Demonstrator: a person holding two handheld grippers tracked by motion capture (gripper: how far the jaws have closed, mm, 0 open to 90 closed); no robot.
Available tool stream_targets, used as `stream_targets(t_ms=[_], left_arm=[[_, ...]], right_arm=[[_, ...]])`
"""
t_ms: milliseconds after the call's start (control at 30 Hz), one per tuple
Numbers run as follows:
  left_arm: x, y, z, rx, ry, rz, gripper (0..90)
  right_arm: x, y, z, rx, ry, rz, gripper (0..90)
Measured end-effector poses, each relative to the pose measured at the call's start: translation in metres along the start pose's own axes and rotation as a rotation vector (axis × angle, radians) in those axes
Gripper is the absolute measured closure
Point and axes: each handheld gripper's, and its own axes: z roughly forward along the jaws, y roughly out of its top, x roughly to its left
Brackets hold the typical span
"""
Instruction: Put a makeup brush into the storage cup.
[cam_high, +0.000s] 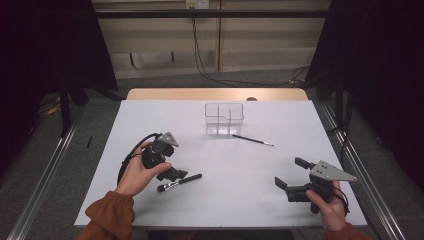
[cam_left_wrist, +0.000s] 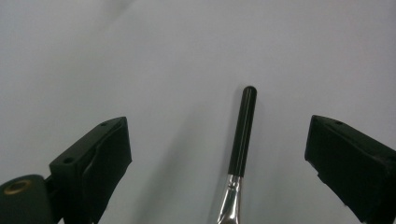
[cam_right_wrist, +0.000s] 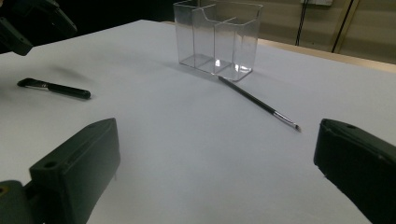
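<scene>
A thick brush (cam_high: 179, 182) with a black handle and silver ferrule lies flat on the white table at the front left. My left gripper (cam_high: 173, 174) hangs just over it, pointing down, open. In the left gripper view the brush handle (cam_left_wrist: 243, 135) lies on the table between the spread jaws of my left gripper (cam_left_wrist: 218, 123), untouched. A thin dark brush (cam_high: 252, 140) lies right of centre, beside a clear divided organizer (cam_high: 224, 119). My right gripper (cam_high: 291, 172) is open and empty at the front right. In its own view my right gripper (cam_right_wrist: 218, 128) faces the thin brush (cam_right_wrist: 259, 102) and the organizer (cam_right_wrist: 217, 37).
The white table (cam_high: 225, 210) ends in a wooden strip (cam_high: 215, 94) at the back. Metal rails run along both sides on the floor. In the right gripper view the thick brush (cam_right_wrist: 53, 87) lies far left under the left gripper (cam_right_wrist: 28, 21).
</scene>
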Motion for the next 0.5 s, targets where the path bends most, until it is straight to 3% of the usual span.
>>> stream_targets(t_ms=[167,300,367,500], left_arm=[[-0.001,0.002,-0.001,0.046,0.018,0.016,6.9],[-0.002,0.001,0.003,0.097,0.005,0.024,6.9],[-0.002,0.000,0.007,0.136,-0.032,0.016,7.1],[-0.004,-0.002,0.013,0.176,-0.046,0.015,8.6]], right_arm=[[0.000,0.000,0.000,-0.001,0.000,-0.005,0.3],[0.000,0.000,0.000,0.001,0.001,-0.005,0.2],[0.000,0.000,0.000,0.001,0.002,-0.006,0.3],[0.001,0.000,0.000,0.004,0.005,-0.005,0.3]])
